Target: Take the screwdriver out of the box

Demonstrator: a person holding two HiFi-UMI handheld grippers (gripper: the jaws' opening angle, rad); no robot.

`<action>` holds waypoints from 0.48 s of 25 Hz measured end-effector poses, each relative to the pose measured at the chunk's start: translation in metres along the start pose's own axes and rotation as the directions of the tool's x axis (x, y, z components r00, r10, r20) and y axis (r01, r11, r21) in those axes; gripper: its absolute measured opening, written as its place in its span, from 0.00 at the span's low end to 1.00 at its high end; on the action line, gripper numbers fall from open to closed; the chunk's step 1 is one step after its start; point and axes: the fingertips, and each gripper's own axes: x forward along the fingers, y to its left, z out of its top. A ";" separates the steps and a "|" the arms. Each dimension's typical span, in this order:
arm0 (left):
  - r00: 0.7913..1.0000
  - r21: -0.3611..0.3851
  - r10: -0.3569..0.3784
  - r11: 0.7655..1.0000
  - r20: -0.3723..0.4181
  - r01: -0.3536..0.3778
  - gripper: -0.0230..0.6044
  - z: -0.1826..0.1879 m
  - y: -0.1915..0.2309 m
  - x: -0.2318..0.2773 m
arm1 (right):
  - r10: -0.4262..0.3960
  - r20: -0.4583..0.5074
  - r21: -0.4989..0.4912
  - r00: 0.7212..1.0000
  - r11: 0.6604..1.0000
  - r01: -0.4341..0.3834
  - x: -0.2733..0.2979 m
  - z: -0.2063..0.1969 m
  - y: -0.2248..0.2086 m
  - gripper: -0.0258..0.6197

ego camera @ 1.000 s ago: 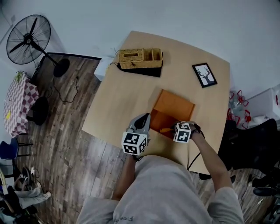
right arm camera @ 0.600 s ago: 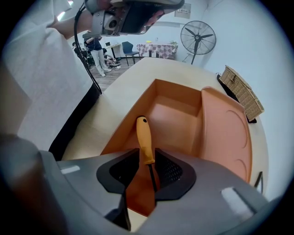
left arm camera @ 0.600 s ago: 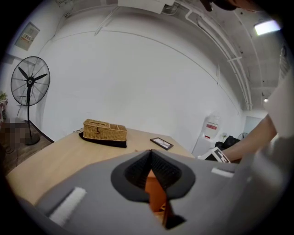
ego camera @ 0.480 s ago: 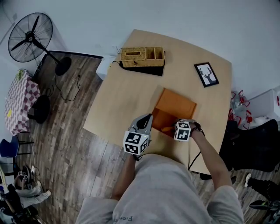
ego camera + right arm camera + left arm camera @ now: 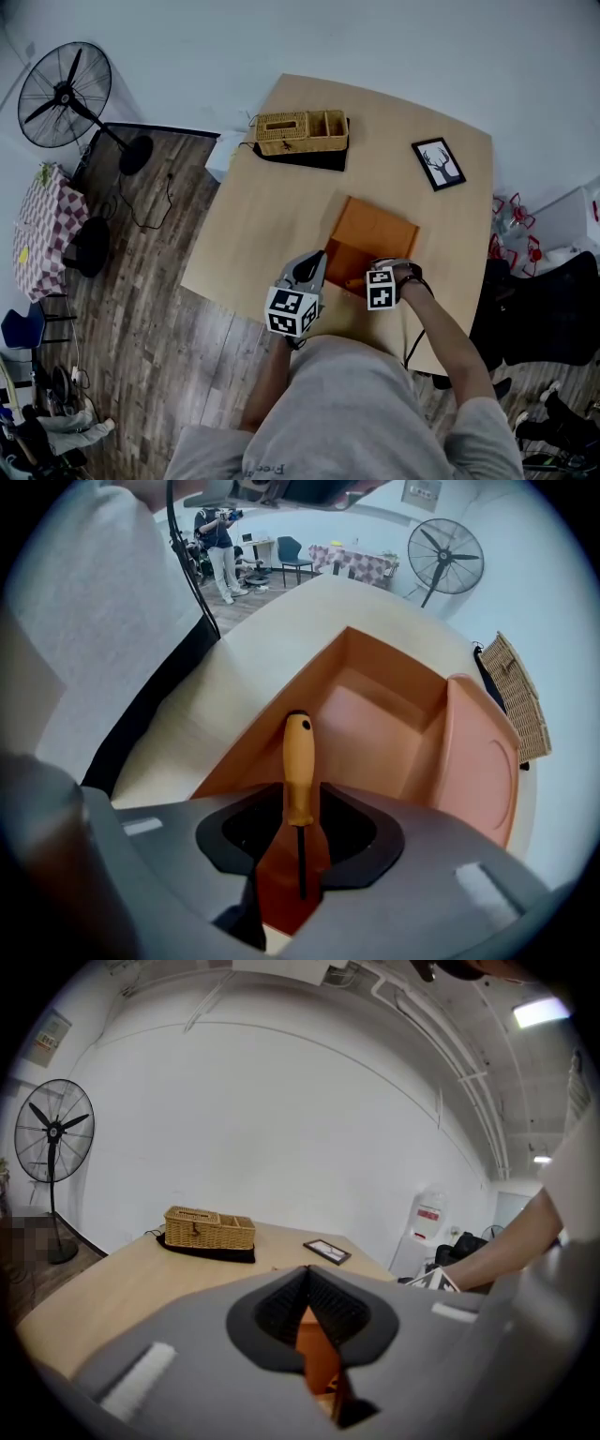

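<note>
- your right gripper (image 5: 300,850) points down into the open orange box (image 5: 375,714); its jaws are opening and stand spread, with the pads pressing on nothing.
- the screwdriver (image 5: 298,766) lies on the box floor right between those jaws, unheld. its orange handle points toward the box's middle and its dark shaft sits under the gripper.
- your left gripper (image 5: 314,262) sits at the box's near left corner, jaws drawn close onto the thin orange box wall.
- the lid (image 5: 375,228) stands open on the box's far side.
- beyond the box on the table (image 5: 253,216), a wicker organiser (image 5: 302,129) sits far left and a framed deer picture (image 5: 439,161) far right.
</note>
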 end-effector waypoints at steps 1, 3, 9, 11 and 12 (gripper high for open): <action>1.000 0.001 -0.001 1.000 0.000 0.001 0.12 0.000 0.000 0.001 | -0.003 -0.008 -0.004 1.000 1.000 0.003 0.001 -0.001 0.000 0.20; 1.000 0.002 -0.004 1.000 0.000 0.004 0.12 0.000 -0.001 0.002 | -0.004 -0.018 -0.006 1.000 1.000 0.003 0.003 -0.002 -0.001 0.20; 1.000 0.005 -0.003 1.000 -0.002 0.003 0.12 0.000 -0.002 0.002 | 0.014 -0.023 -0.027 1.000 1.000 -0.015 0.005 0.007 -0.002 0.20; 1.000 0.003 0.000 1.000 -0.001 0.000 0.12 -0.001 0.000 0.001 | 0.029 -0.006 -0.019 1.000 0.999 -0.029 0.005 0.014 0.000 0.20; 1.000 0.002 0.001 1.000 -0.001 -0.001 0.12 -0.001 0.000 0.001 | 0.036 0.002 -0.014 0.999 0.999 -0.036 0.006 0.017 0.001 0.20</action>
